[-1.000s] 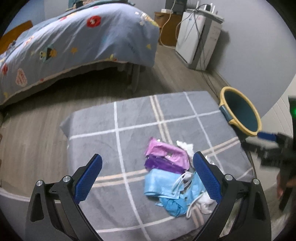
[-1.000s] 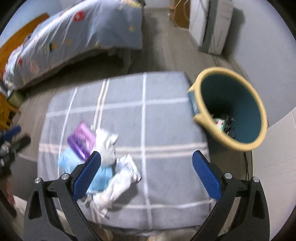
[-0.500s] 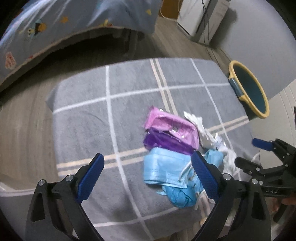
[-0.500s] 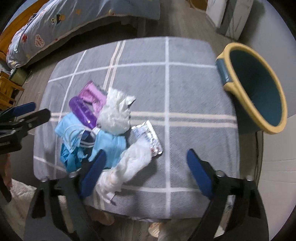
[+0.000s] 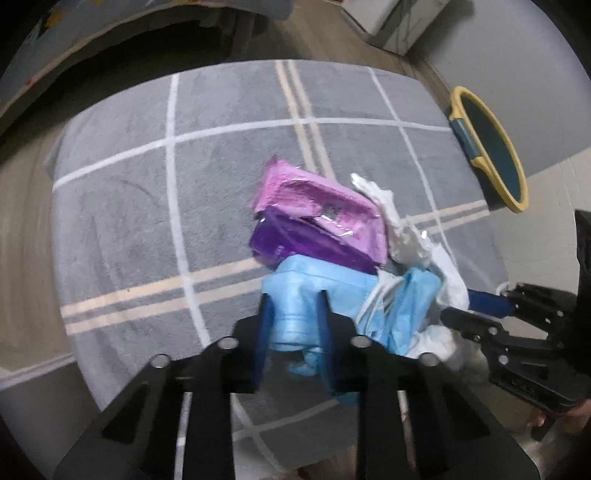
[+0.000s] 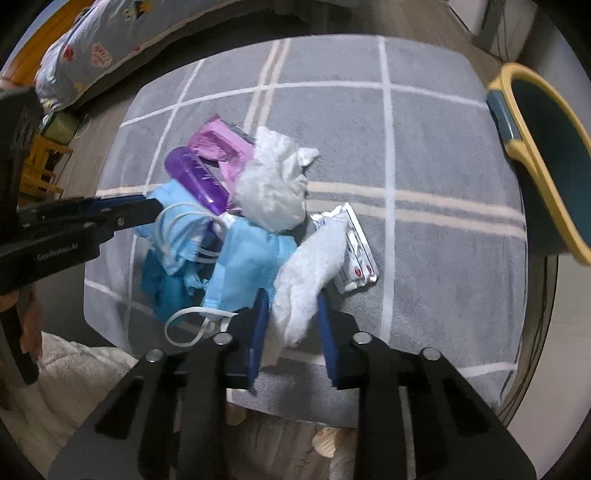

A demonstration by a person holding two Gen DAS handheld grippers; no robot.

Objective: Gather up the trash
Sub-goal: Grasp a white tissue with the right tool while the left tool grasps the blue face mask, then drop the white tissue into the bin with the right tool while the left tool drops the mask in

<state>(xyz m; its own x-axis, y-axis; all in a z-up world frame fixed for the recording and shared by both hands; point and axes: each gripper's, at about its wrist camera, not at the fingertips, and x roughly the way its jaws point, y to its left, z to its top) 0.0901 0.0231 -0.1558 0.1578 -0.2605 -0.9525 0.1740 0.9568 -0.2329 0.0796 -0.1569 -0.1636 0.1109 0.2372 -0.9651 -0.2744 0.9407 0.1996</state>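
Observation:
A trash pile lies on a grey checked cloth (image 5: 122, 206). It holds a pink wrapper (image 5: 321, 206), a purple packet (image 5: 306, 243), light blue face masks (image 5: 295, 291), white crumpled tissues (image 6: 273, 192) and a foil blister pack (image 6: 356, 254). My left gripper (image 5: 293, 317) is shut on a light blue face mask at the pile's near edge. My right gripper (image 6: 291, 314) is shut on a white tissue (image 6: 306, 273) at the pile's right side; it also shows in the left wrist view (image 5: 476, 310). A yellow-rimmed teal bin (image 6: 546, 155) stands beyond the cloth's right edge.
A bed with a patterned blue cover (image 6: 103, 48) stands at the back left. A white appliance (image 5: 391, 22) sits by the far wall. Wooden floor surrounds the cloth-covered surface. A fluffy white rug (image 6: 66, 376) lies below its near edge.
Both grippers have come down onto the pile and closed: the left on a blue mask, the right on a white tissue. Both were open and above the pile before.

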